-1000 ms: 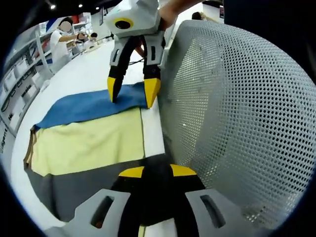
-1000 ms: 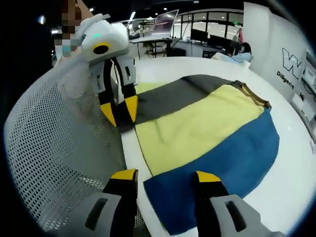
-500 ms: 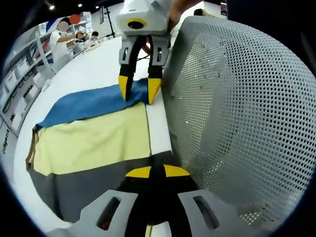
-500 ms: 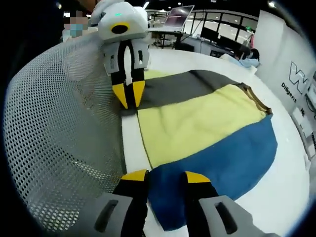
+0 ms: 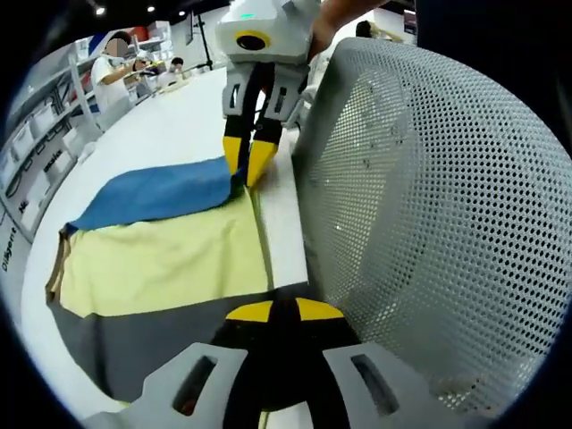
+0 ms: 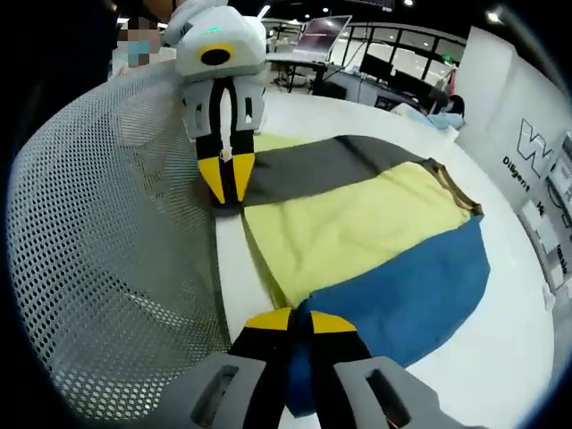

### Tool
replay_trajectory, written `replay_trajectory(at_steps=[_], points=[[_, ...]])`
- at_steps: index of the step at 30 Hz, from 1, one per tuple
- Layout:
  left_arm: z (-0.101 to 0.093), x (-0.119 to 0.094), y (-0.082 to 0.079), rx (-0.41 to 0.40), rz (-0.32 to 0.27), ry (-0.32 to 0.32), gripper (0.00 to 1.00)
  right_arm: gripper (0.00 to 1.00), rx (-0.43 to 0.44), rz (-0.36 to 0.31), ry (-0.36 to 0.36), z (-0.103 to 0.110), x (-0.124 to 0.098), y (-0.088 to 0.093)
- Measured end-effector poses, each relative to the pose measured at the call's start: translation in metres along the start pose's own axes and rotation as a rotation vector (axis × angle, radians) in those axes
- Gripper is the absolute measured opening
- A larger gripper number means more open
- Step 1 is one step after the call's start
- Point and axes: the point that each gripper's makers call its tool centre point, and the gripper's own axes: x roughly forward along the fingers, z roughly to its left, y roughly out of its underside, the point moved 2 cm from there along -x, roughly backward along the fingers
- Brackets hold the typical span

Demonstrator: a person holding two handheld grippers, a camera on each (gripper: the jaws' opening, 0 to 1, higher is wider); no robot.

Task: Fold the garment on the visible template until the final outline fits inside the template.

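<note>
A garment banded in grey, pale yellow and blue is spread flat on a white table, beside a white mesh chair back.

The left gripper, at six o'clock in the left gripper view, is clamped on the grey corner. The right gripper, at six o'clock in the right gripper view, is pinched on the blue corner.

For a clean fold, both corners are best lifted together and carried level across the cloth, so no edge drags or bunches.

Desks and monitors are seen at twelve o'clock, with a person at shelves at ten o'clock in the left gripper view.
</note>
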Motion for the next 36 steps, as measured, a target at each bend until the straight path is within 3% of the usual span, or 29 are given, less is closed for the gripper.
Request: replay_trajectory(at_steps=[7, 10, 16, 19, 21, 26, 36], points=[[-0.009, 0.011, 0.003, 0.032, 0.026, 0.019, 0.20, 0.01, 0.029, -0.005, -0.014, 0.003, -0.001, 0.002], [-0.004, 0.010, 0.003, 0.057, 0.026, -0.009, 0.18, 0.04, 0.027, 0.000, -0.027, 0.004, -0.001, 0.004], [0.000, 0.010, 0.004, -0.025, 0.034, -0.008, 0.17, 0.06, 0.003, 0.020, -0.038, 0.006, 0.000, 0.008], [0.002, 0.008, 0.004, -0.061, 0.046, -0.008, 0.05, 0.03, 0.007, 0.021, -0.040, 0.006, -0.001, 0.008], [0.001, 0.007, 0.005, -0.143, 0.045, 0.007, 0.03, 0.01, 0.014, 0.019, -0.040, 0.005, -0.003, 0.006], [0.008, 0.001, 0.004, -0.186, 0.039, -0.004, 0.01, 0.00, 0.053, 0.005, -0.026, 0.001, -0.009, 0.002], [0.030, -0.025, 0.007, -0.235, -0.018, -0.106, 0.01, 0.00, 0.181, -0.044, 0.011, -0.013, -0.019, 0.001]])
